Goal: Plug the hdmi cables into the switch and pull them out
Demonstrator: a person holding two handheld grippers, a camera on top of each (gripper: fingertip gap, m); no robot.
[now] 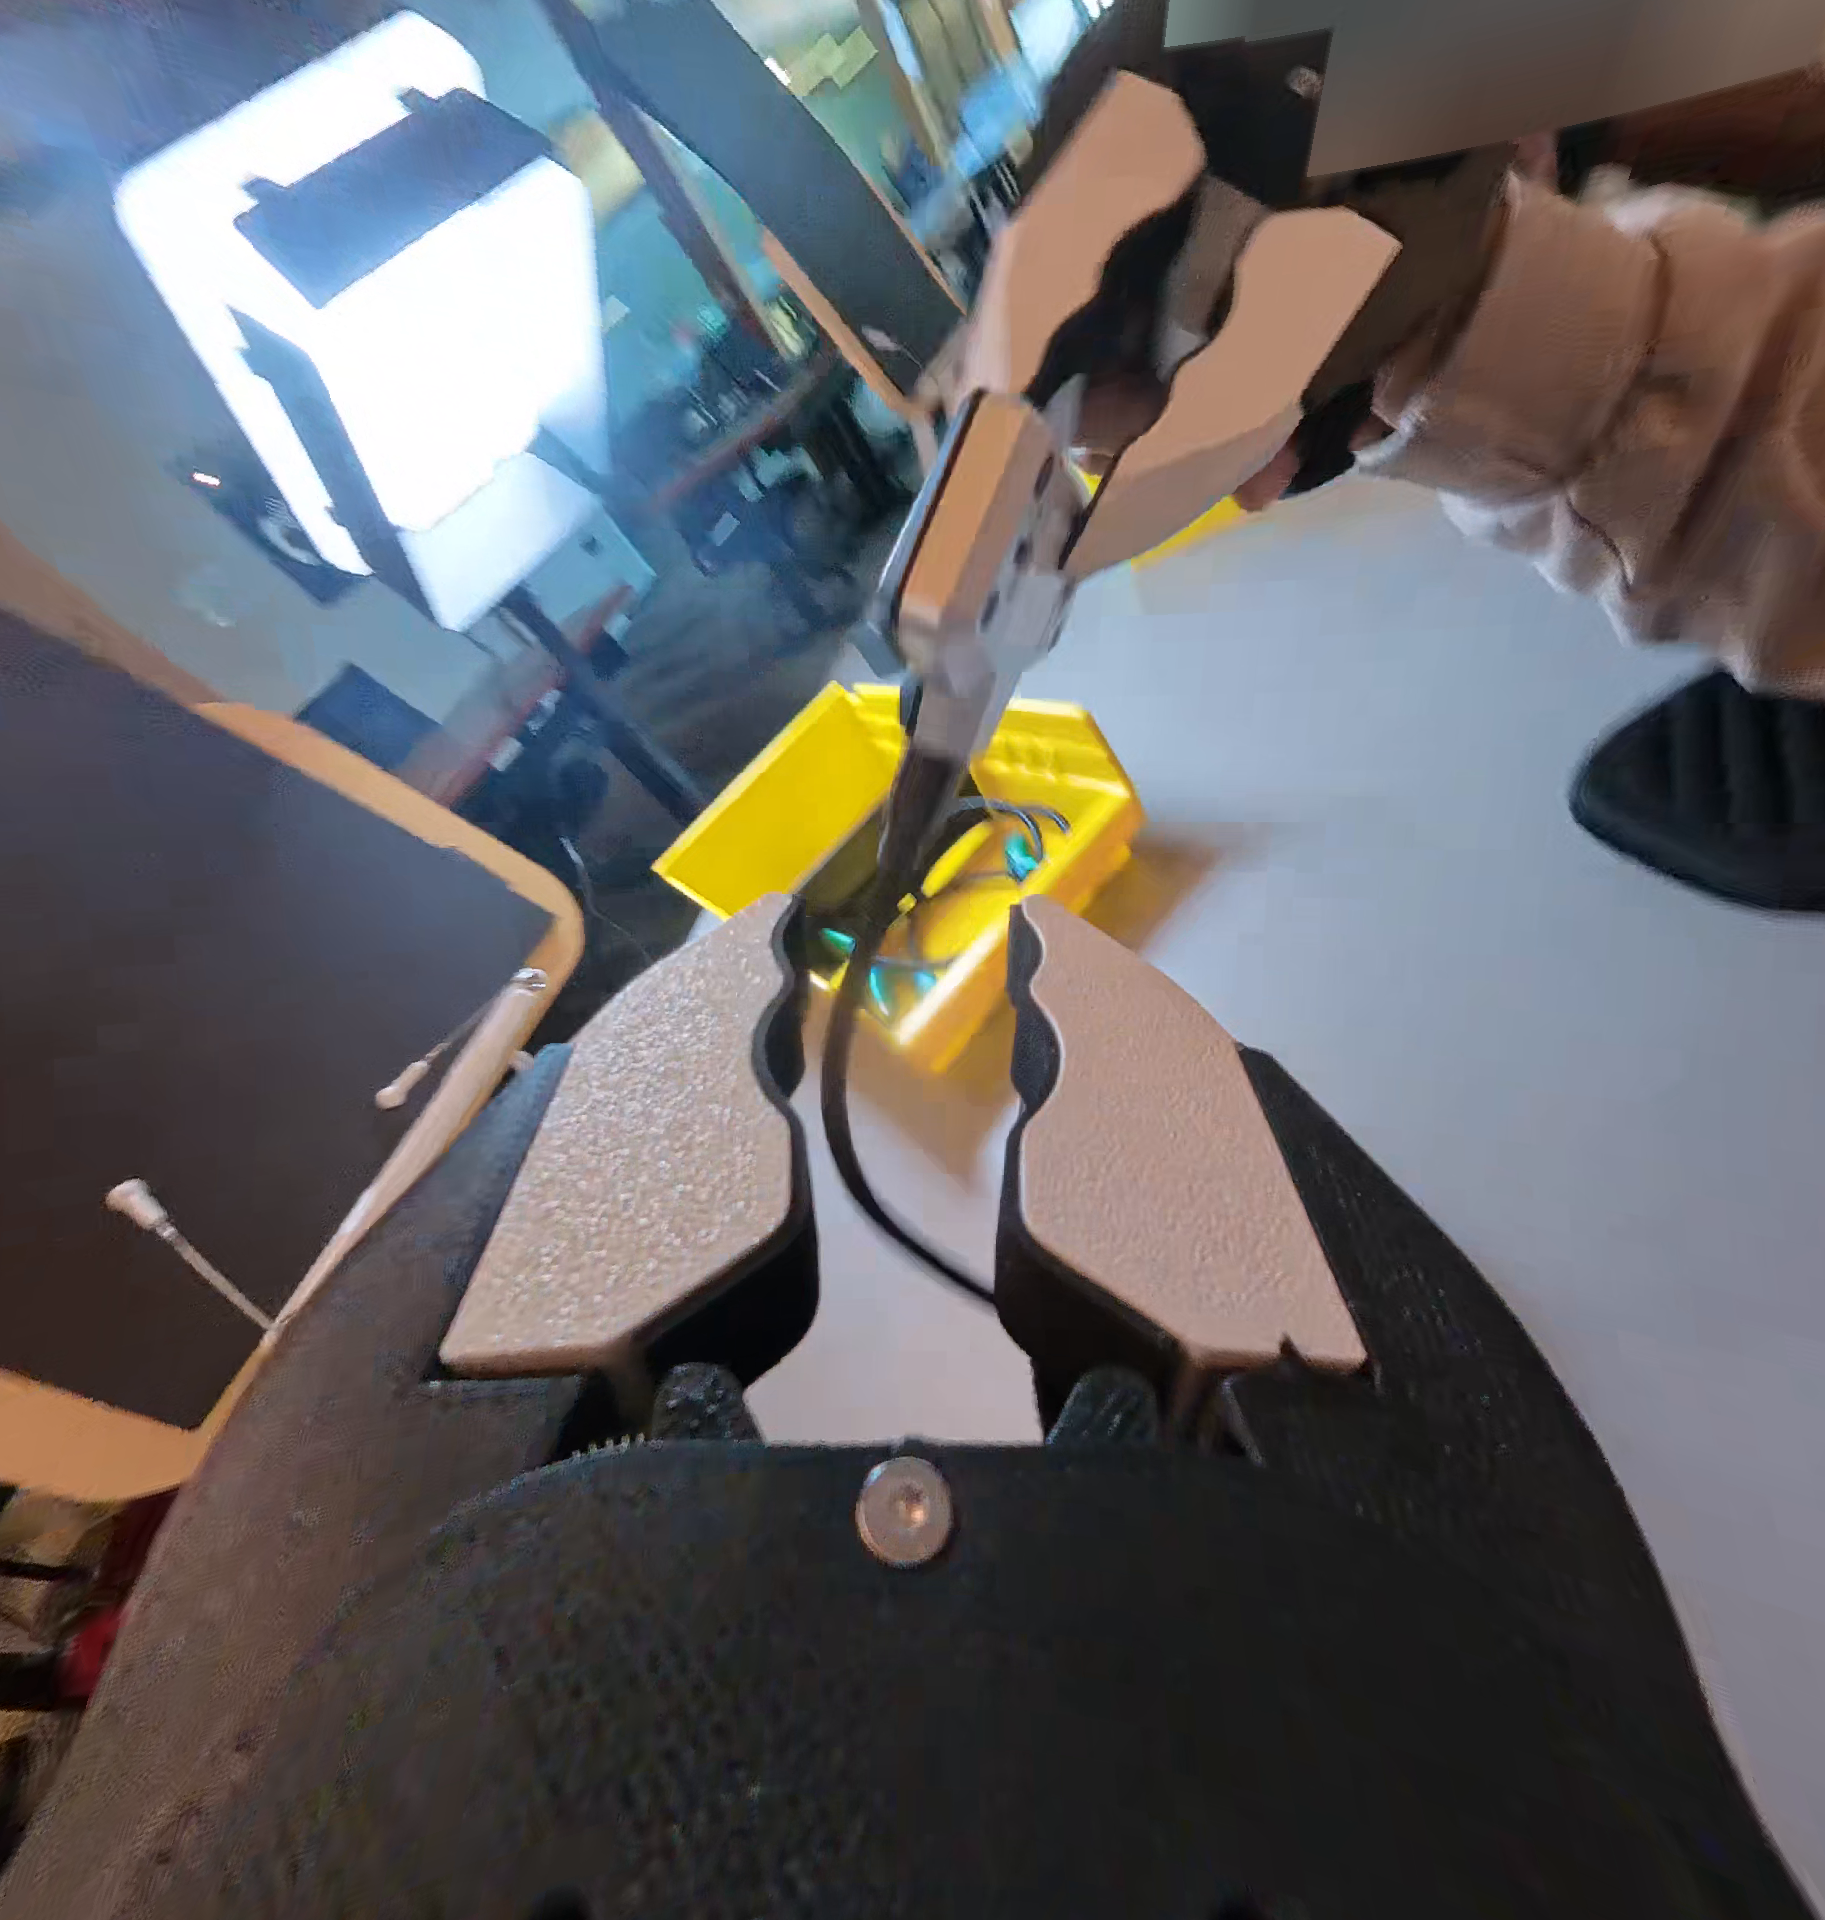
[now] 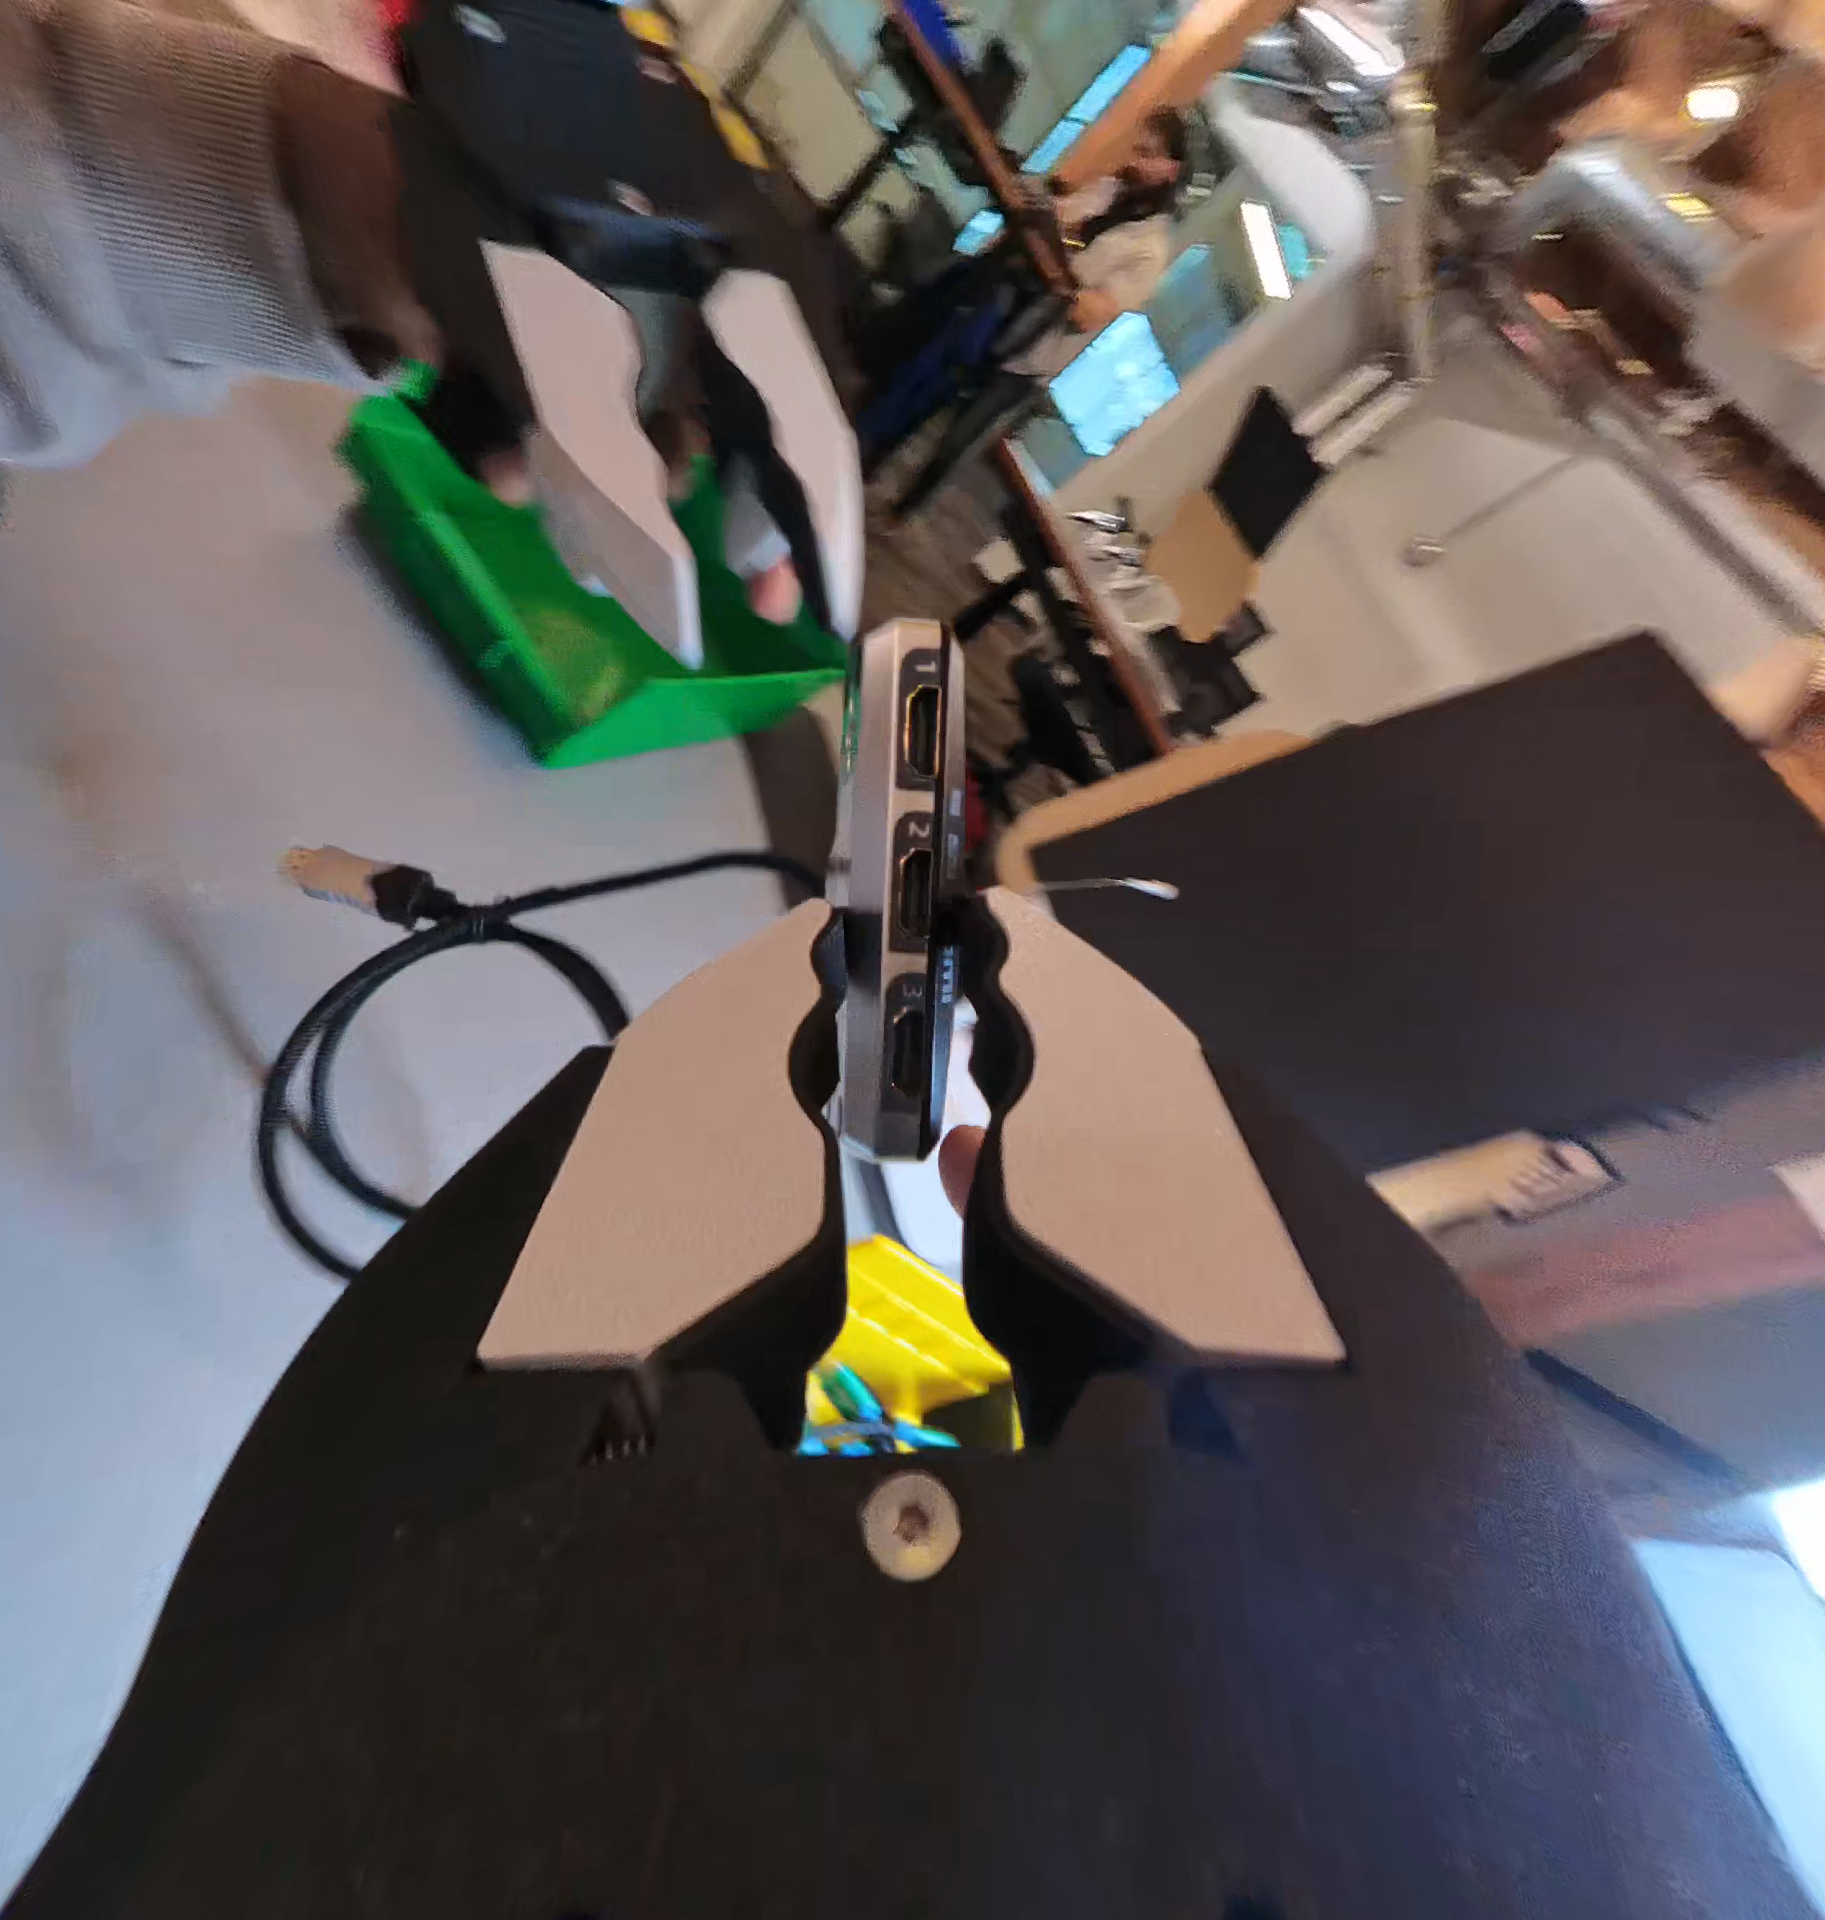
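Observation:
My right gripper (image 2: 908,909) is shut on a grey HDMI switch (image 2: 887,790), held on edge with three empty ports facing me. In the left wrist view the right gripper (image 1: 1043,468) holds the switch (image 1: 981,540) up in the air. A black lead (image 1: 913,821) hangs from its lower end and passes between my left fingers. My left gripper (image 1: 903,920) is open and empty, just below the switch. It also shows in the right wrist view (image 2: 762,623), open. A loose black HDMI cable (image 2: 575,894) lies coiled on the white table, with its plug (image 2: 331,871) at the left.
A yellow bin (image 1: 804,790) with wires in it stands on the white table (image 1: 1407,1039) under the switch. A green bin (image 2: 617,707) stands behind the left gripper. A dark table with a wooden rim (image 1: 160,987) lies to the left. A person's sleeve (image 1: 1614,364) is at the upper right.

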